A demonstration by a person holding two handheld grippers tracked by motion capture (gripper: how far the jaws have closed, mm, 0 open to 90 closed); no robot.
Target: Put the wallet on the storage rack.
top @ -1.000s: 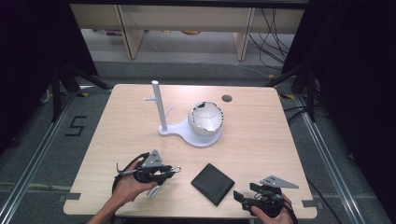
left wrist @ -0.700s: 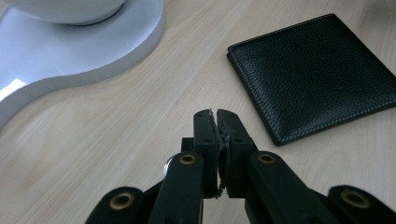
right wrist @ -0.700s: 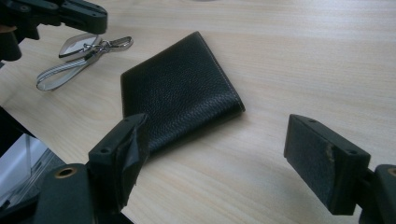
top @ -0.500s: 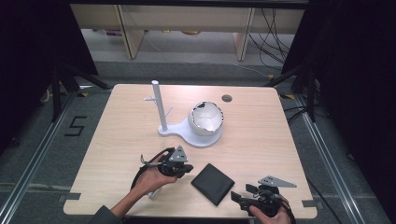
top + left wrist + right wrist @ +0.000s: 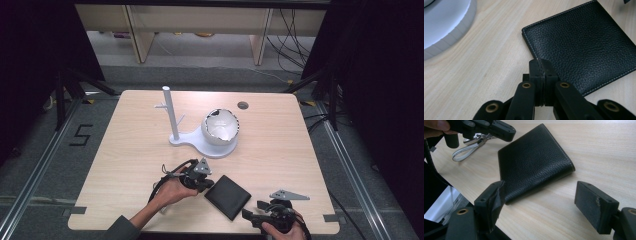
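A black leather wallet (image 5: 227,196) lies closed and flat near the table's front edge. My left gripper (image 5: 207,184) is at its left edge. In the left gripper view the jaws (image 5: 541,63) are shut together with nothing between them, tips right at the wallet (image 5: 584,50) edge; whether they touch it I cannot tell. My right gripper (image 5: 248,216) sits low at the wallet's front right. In the right gripper view it (image 5: 544,197) stands open, having just closed slightly, and the wallet's (image 5: 534,162) near corner lies by the left pad, unpressed. The left gripper (image 5: 506,133) shows beyond.
A white stand with an upright post (image 5: 170,115) and a flat base (image 5: 192,142) carries a white broken-edged bowl (image 5: 220,127) at mid table. A round hole (image 5: 243,105) is at the back. A white strap loop (image 5: 465,152) hangs by the left gripper.
The left hand has moved right, up to the wallet's left edge, and its jaws have shut. The right hand has stayed about where it was.
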